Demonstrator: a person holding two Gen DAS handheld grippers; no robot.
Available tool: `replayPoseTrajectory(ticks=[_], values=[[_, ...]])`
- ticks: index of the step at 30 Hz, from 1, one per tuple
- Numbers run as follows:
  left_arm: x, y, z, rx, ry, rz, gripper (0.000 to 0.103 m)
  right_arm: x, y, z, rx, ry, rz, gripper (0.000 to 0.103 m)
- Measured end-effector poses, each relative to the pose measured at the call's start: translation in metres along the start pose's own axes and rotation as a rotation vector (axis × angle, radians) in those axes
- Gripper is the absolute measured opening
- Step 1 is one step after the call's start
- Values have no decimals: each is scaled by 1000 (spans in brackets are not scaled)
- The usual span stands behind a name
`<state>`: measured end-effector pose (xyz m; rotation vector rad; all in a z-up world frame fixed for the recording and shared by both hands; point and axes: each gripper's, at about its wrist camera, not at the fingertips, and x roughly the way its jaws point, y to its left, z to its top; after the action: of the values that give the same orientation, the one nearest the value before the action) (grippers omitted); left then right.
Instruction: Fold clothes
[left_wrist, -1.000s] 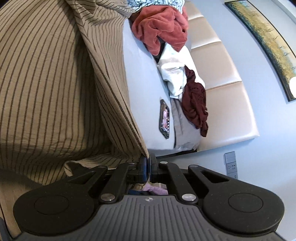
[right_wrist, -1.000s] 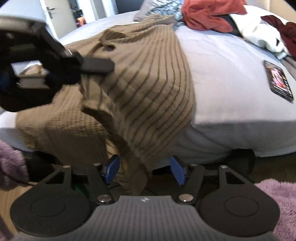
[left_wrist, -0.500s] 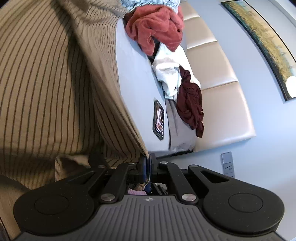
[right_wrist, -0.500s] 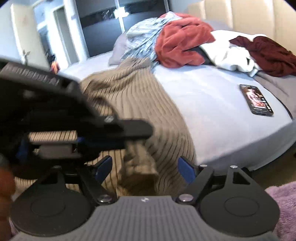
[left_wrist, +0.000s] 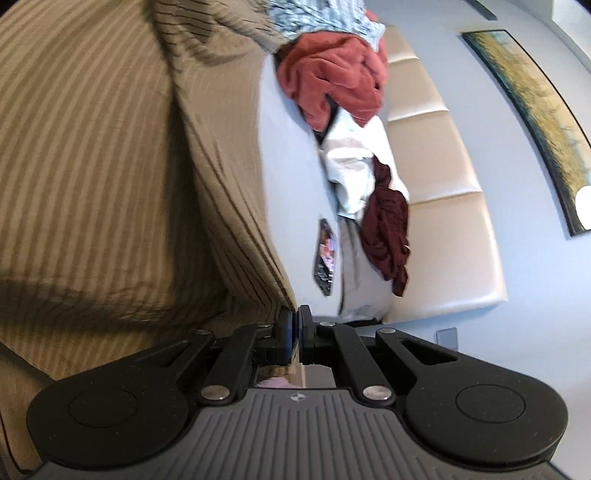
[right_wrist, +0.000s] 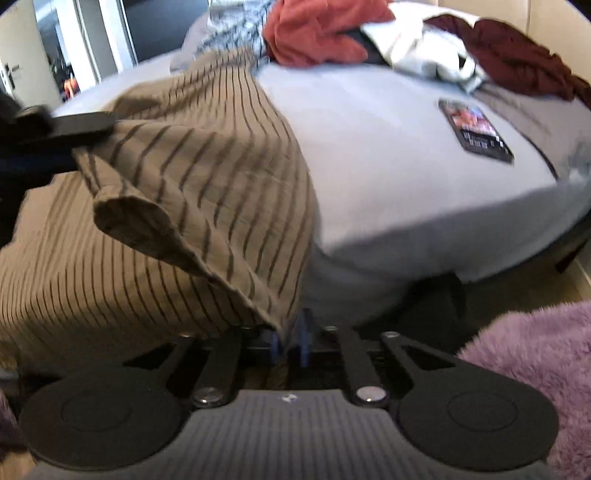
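L gripper (left_wrist: 294, 325) was clenched on the edge of the tan striped garment (left_wrist: 92, 166), cloth pinched between the blue pads right at the hem. In the R wrist view that same gripper sat at far left, holding a corner of the cloth up off the bed. R gripper (right_wrist: 290, 341) had just been closing, jaws drawn nearly together w/ a lower corner of the garment between them; the pads looked to be pressing on the fabric, tho the frame was blurred so how deep the bite went was hard to tell.

The garment itself hung half over the edge of the bed (right_wrist: 369, 129), part draped on the mattress, part lifted between the two grippers, w/ a loose flap folded over in the middle. Further back on the bed: a red garment (right_wrist: 317, 29), a white one (right_wrist: 424, 51), a dark maroon one (right_wrist: 517, 59), plus a phone (right_wrist: 474, 129) lying flat, well apart from the striped cloth. Purple rug (right_wrist: 535, 369) on the floor at right.

Risks, as I judged them: R grip prob. caught only a thin edge, so a pull could slip the corner out and drop that side to the floor. The middle flap could get trapped into the fold and leave it crooked. Dragging the cloth across the bed might also nudge the phone or snag the pile behind.
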<state>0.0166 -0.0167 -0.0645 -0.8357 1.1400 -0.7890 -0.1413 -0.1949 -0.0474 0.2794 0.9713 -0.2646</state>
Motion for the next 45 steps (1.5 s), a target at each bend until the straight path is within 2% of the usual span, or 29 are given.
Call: replayPoseTrajectory(ticks=[3,6,9,12,14,15,16,17,19,24,25,27,28,29,30,32,38,41,45], values=[[-9,8,-2,-17,-2,59,0,-5,-11,-6,-6,42,-9,6],[-18,24,-4,-62,9,159,0,-4,-23,-9,37,87,-12,3],[-26,42,-2,-99,-19,242,0,-2,-25,-8,50,103,12,3],[-26,52,0,-130,-14,243,0,-4,-17,-9,13,98,22,3],[-20,51,-2,-112,-22,254,2,-2,-16,-9,7,101,24,3],[-15,50,-4,-102,-14,255,6,-1,-17,-9,11,105,24,3],[-9,49,-6,-95,-4,255,20,1,-19,-8,19,109,24,3],[-4,48,-7,-89,0,255,39,3,-21,-8,27,113,24,3],[2,46,-13,-76,1,257,55,3,-22,-9,36,116,25,3],[26,48,-22,-65,53,268,56,-1,-21,-13,51,115,28,3],[29,50,-22,-68,57,264,55,-1,-21,-13,52,115,29,3],[35,53,-24,-72,64,256,43,-2,-22,-14,53,114,29,3],[36,54,-24,-73,67,244,23,-2,-23,-14,55,113,28,3],[38,55,-23,-71,79,234,11,-2,-23,-14,57,113,27,3],[38,54,-23,-59,80,236,5,-2,-24,-14,59,113,27,3],[34,50,-24,-25,72,239,0,-3,-24,-13,61,111,24,3],[3,22,-26,56,-5,212,0,-16,-20,-11,45,92,39,3],[-7,20,-30,48,1,233,0,-22,-18,-11,37,87,52,3],[-1,38,-37,-7,48,286,0,-21,-20,-12,59,106,56,3]])
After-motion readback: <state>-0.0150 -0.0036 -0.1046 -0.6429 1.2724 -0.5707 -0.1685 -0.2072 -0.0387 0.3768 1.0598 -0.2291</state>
